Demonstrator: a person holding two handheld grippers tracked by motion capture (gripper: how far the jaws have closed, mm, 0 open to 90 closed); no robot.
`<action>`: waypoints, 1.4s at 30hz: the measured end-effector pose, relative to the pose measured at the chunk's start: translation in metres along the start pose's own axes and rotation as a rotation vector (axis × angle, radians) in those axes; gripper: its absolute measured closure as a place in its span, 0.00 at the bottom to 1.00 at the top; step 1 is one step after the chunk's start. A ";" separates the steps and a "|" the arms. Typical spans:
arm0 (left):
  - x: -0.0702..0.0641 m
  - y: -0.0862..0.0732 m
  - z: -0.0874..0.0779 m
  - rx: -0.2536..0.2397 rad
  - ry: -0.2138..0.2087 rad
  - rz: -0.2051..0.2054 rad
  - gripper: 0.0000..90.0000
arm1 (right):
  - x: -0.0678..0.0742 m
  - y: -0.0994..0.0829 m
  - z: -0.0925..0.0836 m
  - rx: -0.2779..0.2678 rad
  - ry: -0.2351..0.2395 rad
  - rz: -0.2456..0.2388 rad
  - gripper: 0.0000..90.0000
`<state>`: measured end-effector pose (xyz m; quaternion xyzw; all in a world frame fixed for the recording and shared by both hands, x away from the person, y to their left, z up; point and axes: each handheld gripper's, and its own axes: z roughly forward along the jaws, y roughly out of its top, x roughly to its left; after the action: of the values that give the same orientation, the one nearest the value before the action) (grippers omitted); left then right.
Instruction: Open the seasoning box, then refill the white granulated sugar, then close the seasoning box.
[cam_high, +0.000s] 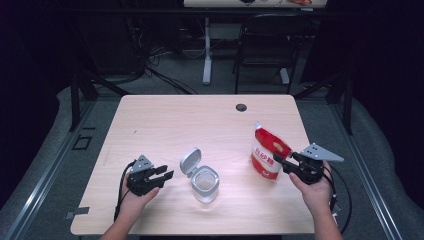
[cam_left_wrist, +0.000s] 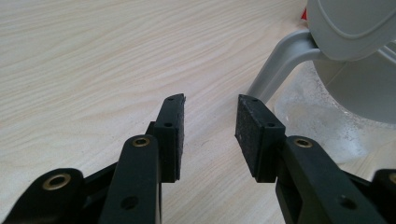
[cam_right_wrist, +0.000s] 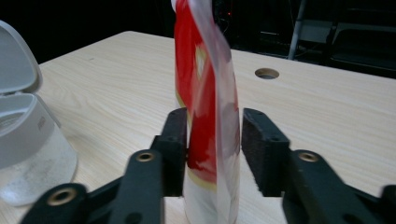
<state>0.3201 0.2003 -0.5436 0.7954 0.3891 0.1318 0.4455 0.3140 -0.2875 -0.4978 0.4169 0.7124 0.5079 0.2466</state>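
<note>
On the worktop (cam_high: 165, 120), a red-and-white pouch (cam_high: 267, 152) stands upright at the right. The right gripper (cam_high: 283, 162) has its jaws set around the pouch's near edge; one pad lies against it, the other stands just clear, so nothing is clamped. Left of the pouch sits a clear container (cam_high: 205, 184) with its grey lid (cam_high: 190, 161) flipped open. The left gripper (cam_high: 161, 176) rests just left of the container, jaws wide apart and empty.

Light wooden table (cam_high: 165, 120), clear jar (cam_high: 205, 184) with open grey lid, upright red-and-white pouch (cam_high: 267, 155), well apart
</note>
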 end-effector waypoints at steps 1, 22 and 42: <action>0.000 0.000 0.000 0.000 0.000 0.002 0.70 | 0.000 -0.003 0.002 0.006 -0.005 -0.001 0.62; 0.000 -0.001 -0.003 0.002 0.003 0.000 0.69 | 0.009 -0.035 0.029 0.088 -0.051 -0.034 0.49; 0.000 0.000 0.000 -0.002 -0.002 0.004 0.69 | 0.010 -0.049 0.038 0.112 -0.069 -0.041 0.49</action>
<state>0.3203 0.2001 -0.5435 0.7959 0.3871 0.1319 0.4464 0.3212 -0.2661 -0.5564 0.4328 0.7392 0.4473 0.2576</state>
